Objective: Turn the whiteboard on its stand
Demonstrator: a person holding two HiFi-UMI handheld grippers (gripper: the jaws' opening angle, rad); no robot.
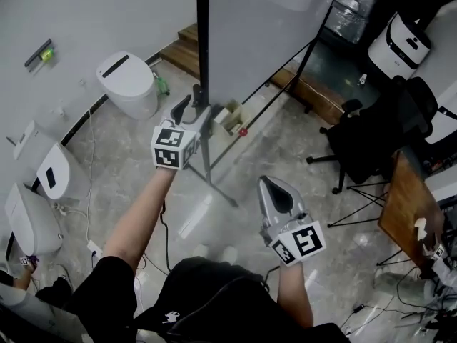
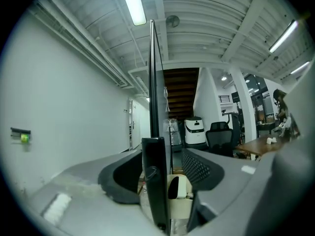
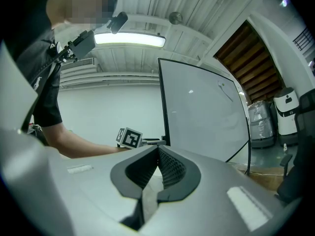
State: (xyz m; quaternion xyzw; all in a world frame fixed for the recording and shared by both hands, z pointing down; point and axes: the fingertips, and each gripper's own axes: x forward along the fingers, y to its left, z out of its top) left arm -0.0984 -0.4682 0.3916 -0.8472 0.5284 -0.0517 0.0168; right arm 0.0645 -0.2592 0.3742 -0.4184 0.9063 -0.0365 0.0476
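Straddling the black side edge of the whiteboard [image 1: 264, 27], the left claw [image 1: 191, 107] is seen wide open. In the left gripper view the board's edge [image 2: 153, 107] stands upright between the two jaws, close to the left one, with a clear gap to the right one. No clamping is shown, so the board is not counted as held.

The right claw [image 1: 270, 186] is pinched together with nothing in it. It is held back near the person's body, well apart from the board and pointing toward it. From the right gripper view the white face of the board [image 3: 206, 117] is seen almost full on, with the left claw's marker cube [image 3: 129, 138] right at the frame.

The whiteboard is upright on its stand [image 1: 220, 186], on the tiled floor [image 1: 128, 163], with white toilets [image 1: 128, 84] along the wall to the left and an office chair [image 1: 357, 145] to the right.

Progress: the board's edge is reached and bracketed, but no grip is applied. Whether any turning is already done cannot be told from the board's pose alone. What is left, as judged: the claw is to be closed on the frame and the panel swung round on the stand.
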